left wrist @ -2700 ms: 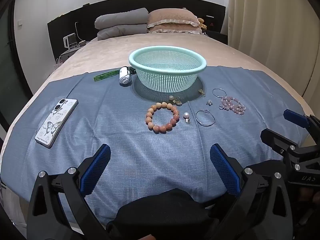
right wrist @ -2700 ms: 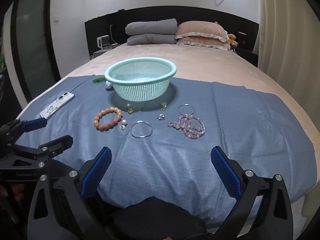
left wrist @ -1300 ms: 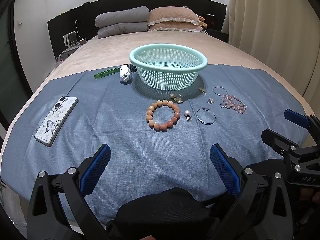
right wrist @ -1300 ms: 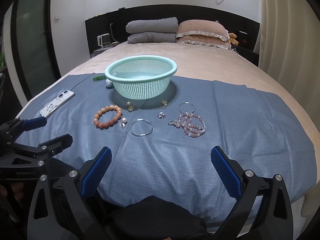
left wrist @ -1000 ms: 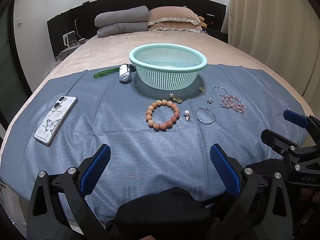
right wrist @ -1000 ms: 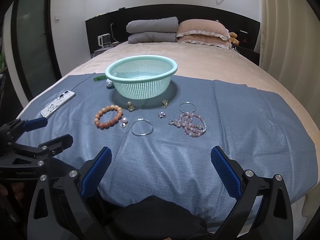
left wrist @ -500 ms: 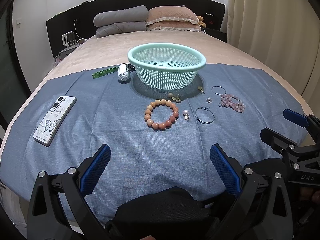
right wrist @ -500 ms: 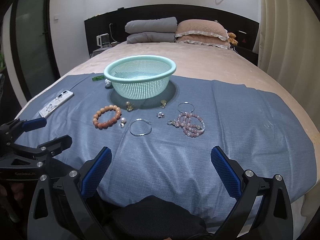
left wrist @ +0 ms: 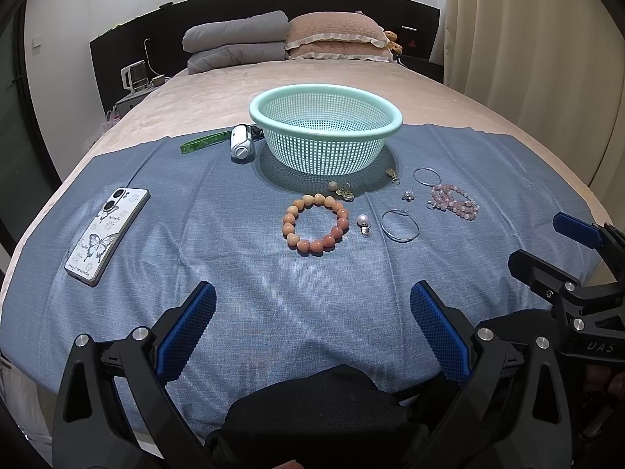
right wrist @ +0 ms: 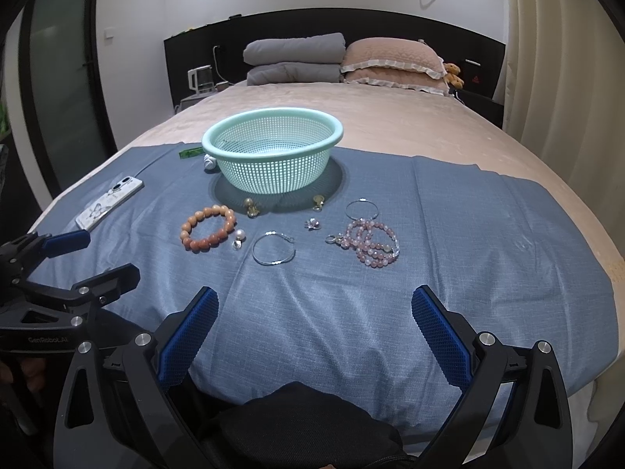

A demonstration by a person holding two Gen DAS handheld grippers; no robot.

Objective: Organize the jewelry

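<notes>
Now | L gripper (left wrist: 312, 324) wide, nr cloth (left wrist: 195, 211) edge | R gripper (right wrist: 314, 330) same

Both grippers are just hanging low at the bottom of their frames, side by side. Left gripper (left wrist: 312, 312) has its blue-padded fingers (left wrist: 187, 328) spread wide, nothing between them. Right gripper (right wrist: 314, 314) is the same, wide apart and holding nothing.

basket (left wrist: 326, 117) 1 | bead bracelets (left wrist: 315, 223) 2 | silver hoops (left wrist: 399, 226) 2 | phone (left wrist: 107, 234) 1
</notes>
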